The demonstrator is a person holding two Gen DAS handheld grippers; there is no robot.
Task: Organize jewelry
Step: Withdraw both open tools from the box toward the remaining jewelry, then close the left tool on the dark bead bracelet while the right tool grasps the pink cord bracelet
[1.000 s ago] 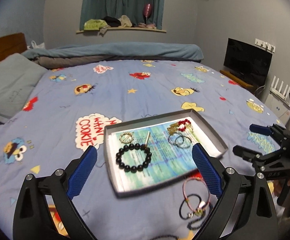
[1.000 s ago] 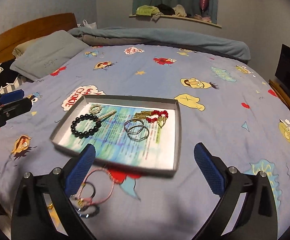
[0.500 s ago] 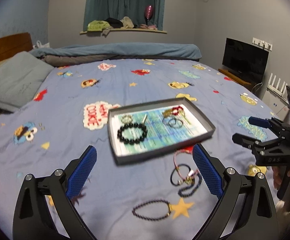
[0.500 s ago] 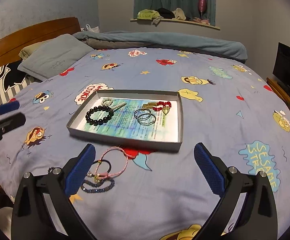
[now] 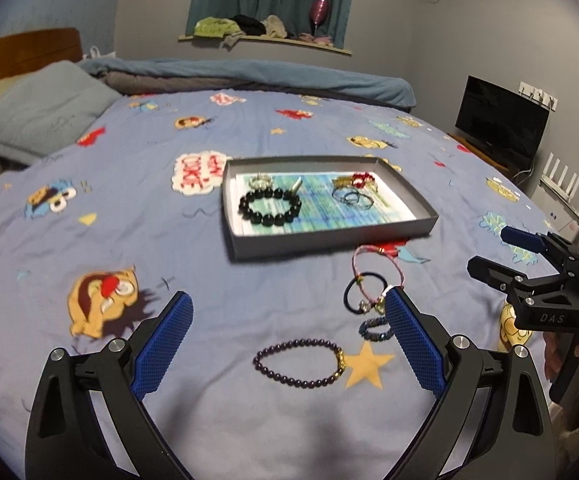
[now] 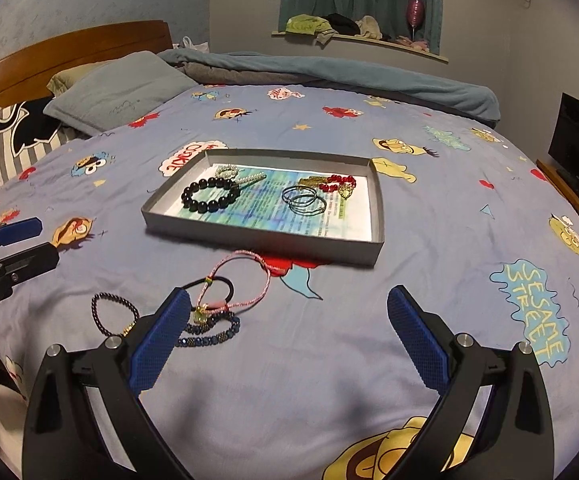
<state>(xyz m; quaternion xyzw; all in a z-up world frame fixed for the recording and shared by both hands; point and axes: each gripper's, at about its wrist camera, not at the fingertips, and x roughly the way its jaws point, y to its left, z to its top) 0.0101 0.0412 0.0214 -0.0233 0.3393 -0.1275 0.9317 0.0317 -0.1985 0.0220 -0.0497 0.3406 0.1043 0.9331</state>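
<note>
A grey tray (image 5: 329,240) (image 6: 257,236) lies on the bed and holds a black bead bracelet (image 5: 269,208) (image 6: 208,196), thin bangles (image 6: 303,200), a red bead piece (image 6: 337,184) and a silver clip. In front of it on the cover lie a dark purple bead bracelet (image 5: 299,364) (image 6: 113,314), a pink cord bracelet (image 5: 377,262) (image 6: 245,276), a black hair tie (image 5: 363,294) and a blue bead bracelet (image 6: 209,332). My left gripper (image 5: 287,344) is open and empty above the purple bracelet. My right gripper (image 6: 287,340) is open and empty, right of the loose pile.
The bed has a blue cartoon-print cover (image 6: 449,240). Pillows (image 6: 117,92) and a wooden headboard (image 6: 69,52) are at the far left, a rolled blanket (image 5: 249,76) at the back. A TV (image 5: 501,128) stands past the bed's right edge.
Both grippers have pulled back from the tray toward the near edge of the bed, so the loose bracelets in front of it now show. Both stayed open.
</note>
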